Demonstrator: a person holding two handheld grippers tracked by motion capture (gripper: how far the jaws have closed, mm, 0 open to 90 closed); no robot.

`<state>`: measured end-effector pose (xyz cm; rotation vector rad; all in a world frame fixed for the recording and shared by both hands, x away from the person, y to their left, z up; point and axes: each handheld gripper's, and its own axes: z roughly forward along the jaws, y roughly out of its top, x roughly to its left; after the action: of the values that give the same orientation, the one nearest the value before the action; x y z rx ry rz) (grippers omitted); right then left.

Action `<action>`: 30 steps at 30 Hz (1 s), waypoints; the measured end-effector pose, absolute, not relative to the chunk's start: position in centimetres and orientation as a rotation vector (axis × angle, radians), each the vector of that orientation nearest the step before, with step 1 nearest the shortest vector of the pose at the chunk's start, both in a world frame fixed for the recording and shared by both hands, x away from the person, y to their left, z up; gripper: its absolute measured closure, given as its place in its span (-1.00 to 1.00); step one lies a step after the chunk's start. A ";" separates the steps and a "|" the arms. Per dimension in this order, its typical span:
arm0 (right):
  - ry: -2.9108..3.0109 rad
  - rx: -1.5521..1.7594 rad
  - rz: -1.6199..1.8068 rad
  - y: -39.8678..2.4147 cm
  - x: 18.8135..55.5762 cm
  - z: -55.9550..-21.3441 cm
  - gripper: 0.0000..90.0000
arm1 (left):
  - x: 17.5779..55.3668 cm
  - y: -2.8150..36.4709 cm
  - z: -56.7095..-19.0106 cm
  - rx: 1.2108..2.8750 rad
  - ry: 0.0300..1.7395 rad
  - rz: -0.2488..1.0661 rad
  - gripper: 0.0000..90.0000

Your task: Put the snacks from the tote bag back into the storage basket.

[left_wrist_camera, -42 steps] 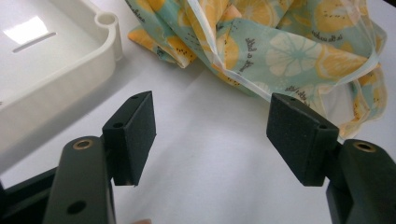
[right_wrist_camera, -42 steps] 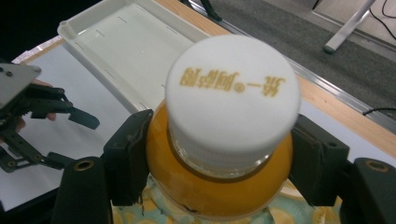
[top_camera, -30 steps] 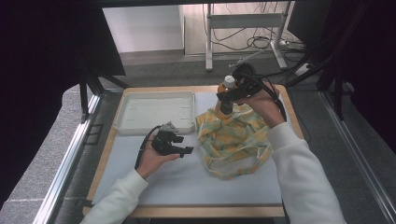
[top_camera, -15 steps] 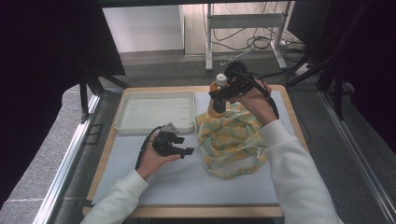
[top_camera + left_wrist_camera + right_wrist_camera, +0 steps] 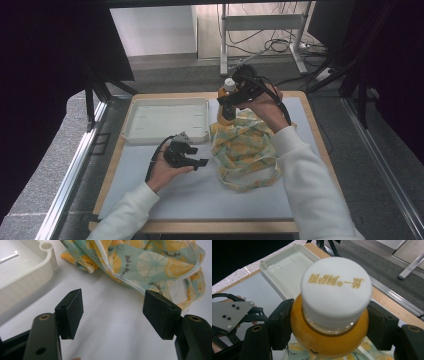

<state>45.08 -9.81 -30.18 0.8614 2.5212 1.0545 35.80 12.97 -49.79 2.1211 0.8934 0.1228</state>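
An orange juice bottle (image 5: 332, 340) with a white cap (image 5: 336, 287) stands upright between the jaws of my right gripper (image 5: 329, 327), which is shut on its shoulder. In the high view the bottle (image 5: 225, 91) and right gripper (image 5: 231, 100) hover at the far edge of a crumpled lemon-print cloth bag (image 5: 245, 147). My left gripper (image 5: 196, 155) rests low on the mat just left of the bag, open. Its view has bare mat between its pads (image 5: 71, 312) and the bag (image 5: 150, 262) just beyond them.
A shallow white tray (image 5: 165, 120) lies at the far left of the table, close to the bottle and the bag. The pale mat (image 5: 200, 195) covers the wooden table. The table's wooden edge (image 5: 387, 297) runs behind the bottle.
My right gripper has carried the bottle a little to the left, toward the tray, along the bag's far edge. The left gripper has stayed put.
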 end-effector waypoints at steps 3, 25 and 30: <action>2.527 0.856 1.058 -9.4 45.2 -30.2 -0.33 | 35.8 12.9 -49.8 2.122 0.893 0.122 -0.28; 2.550 0.841 1.057 -7.1 45.9 -31.4 -0.33 | 35.8 12.9 -49.9 2.131 0.882 0.128 -0.28; 2.555 0.842 1.056 -6.7 46.1 -31.6 -0.33 | 35.8 12.9 -49.9 2.124 0.887 0.124 -0.28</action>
<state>46.09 -6.69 -31.60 0.8421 2.5550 1.0558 35.82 12.90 -49.90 2.1240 0.8867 0.1242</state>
